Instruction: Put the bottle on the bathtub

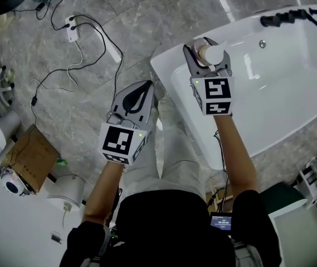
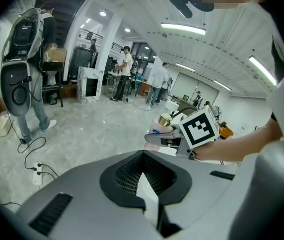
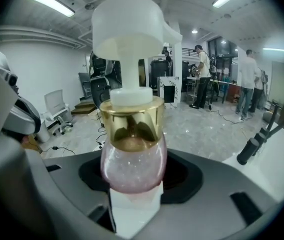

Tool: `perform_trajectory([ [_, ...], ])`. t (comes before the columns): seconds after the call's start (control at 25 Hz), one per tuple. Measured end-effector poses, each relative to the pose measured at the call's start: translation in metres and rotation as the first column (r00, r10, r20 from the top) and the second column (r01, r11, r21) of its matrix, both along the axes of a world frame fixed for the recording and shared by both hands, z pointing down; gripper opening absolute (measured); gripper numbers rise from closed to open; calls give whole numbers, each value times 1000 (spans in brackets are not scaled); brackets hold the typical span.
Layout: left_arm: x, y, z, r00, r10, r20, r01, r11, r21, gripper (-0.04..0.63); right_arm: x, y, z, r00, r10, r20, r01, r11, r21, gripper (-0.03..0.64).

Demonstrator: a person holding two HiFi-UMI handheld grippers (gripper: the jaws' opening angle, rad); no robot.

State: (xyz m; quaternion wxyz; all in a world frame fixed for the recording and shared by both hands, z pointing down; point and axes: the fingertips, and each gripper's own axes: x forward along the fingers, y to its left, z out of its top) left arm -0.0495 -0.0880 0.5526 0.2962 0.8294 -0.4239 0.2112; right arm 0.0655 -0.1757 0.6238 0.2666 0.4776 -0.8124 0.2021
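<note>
Pinching pink gold-collared pump bottle (image 3: pixel 133 159) in right gripper (image 1: pixel 208 54) over white bathtub rim (image 1: pixel 164 65) for placing; idling left gripper (image 1: pixel 141 93) pressed together, empty.

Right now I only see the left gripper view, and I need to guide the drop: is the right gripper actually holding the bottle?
Observer: Yes. In the right gripper view the right gripper is shut on the bottle at its pink glass body, pump upward.
Operator: Where is it relative to the tub?
Observer: The head view puts it over the near corner of the bathtub rim.
Operator: Anything else on the tub?
Observer: A black shower fitting sits at the far end, away from the gripper.
</note>
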Motion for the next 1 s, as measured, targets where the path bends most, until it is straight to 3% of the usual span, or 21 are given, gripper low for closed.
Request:
perform_trajectory([
  [1.0,-5,2,-3,1000,-7,-11,8,1000,6,12,3,13,2,998,46,-32,-47,998,-29,239],
])
